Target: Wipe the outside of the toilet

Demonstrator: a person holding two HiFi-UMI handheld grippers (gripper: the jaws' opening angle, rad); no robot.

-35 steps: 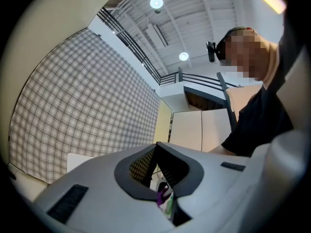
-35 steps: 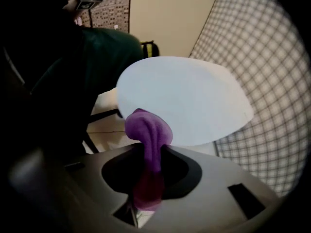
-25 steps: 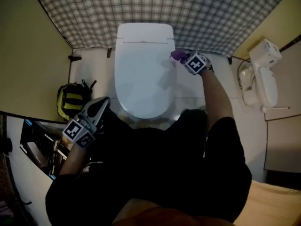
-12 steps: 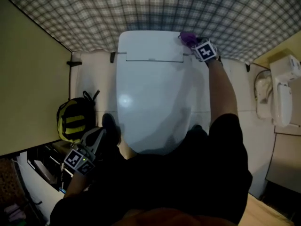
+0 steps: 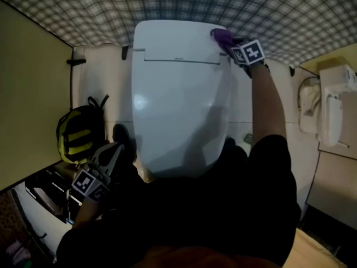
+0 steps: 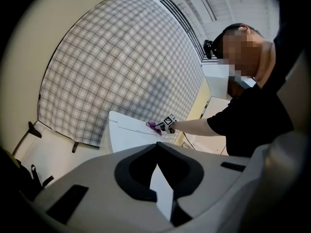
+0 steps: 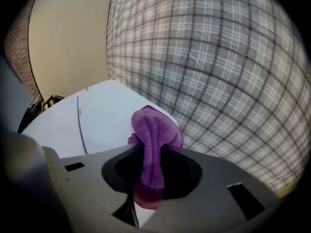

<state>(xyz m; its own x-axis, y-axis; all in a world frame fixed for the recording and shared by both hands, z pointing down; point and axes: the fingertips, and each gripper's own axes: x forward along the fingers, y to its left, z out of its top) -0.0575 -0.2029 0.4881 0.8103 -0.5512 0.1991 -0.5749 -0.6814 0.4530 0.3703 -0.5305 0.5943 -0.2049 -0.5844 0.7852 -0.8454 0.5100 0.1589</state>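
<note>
- Checked wall (image 5: 167, 4) is seen behind a white toilet (image 5: 178, 94).
- Purple cloth (image 5: 222, 36) is clamped by the right gripper (image 5: 228, 40) at the toilet's rear corner.
- Left gripper (image 5: 113, 149) is held aside, jaws together, empty.
- Most wiping is judged left.

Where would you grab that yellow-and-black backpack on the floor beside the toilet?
Probably the dark strap loop sticking out of the yellow-and-black fabric backpack, coming from above. The loop stands free of the soft, rounded body, so two jaws could close on it.
</note>
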